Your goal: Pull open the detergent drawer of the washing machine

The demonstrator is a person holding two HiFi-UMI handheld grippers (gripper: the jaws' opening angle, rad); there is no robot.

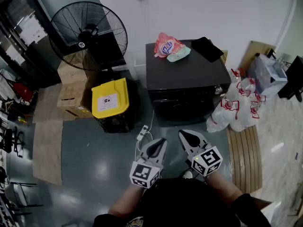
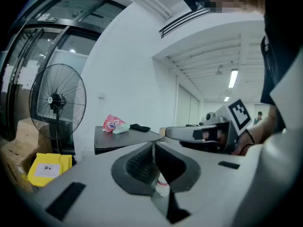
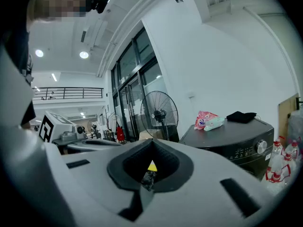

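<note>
The dark grey washing machine [image 1: 187,72] stands against the white wall, its front panel [image 1: 184,94] facing me with a knob [image 1: 218,89] at the right end. I cannot make out the drawer on that dark panel. My left gripper [image 1: 162,140] and right gripper [image 1: 182,133] hover side by side over the floor, well short of the machine, both shut with nothing in them. In the left gripper view the left gripper [image 2: 154,148] points at the machine [image 2: 120,137]. The right gripper [image 3: 151,145] faces the machine [image 3: 232,136] and its knob [image 3: 259,146].
A pink bag [image 1: 166,46] and a black cloth [image 1: 207,48] lie on the machine's top. Left of it stand a yellow-lidded bin [image 1: 110,98], cardboard boxes [image 1: 71,86] and a black fan [image 1: 89,34]. Bagged bottles [image 1: 234,108] and a wooden pallet [image 1: 244,157] sit right. A power strip [image 1: 142,133] lies on the floor.
</note>
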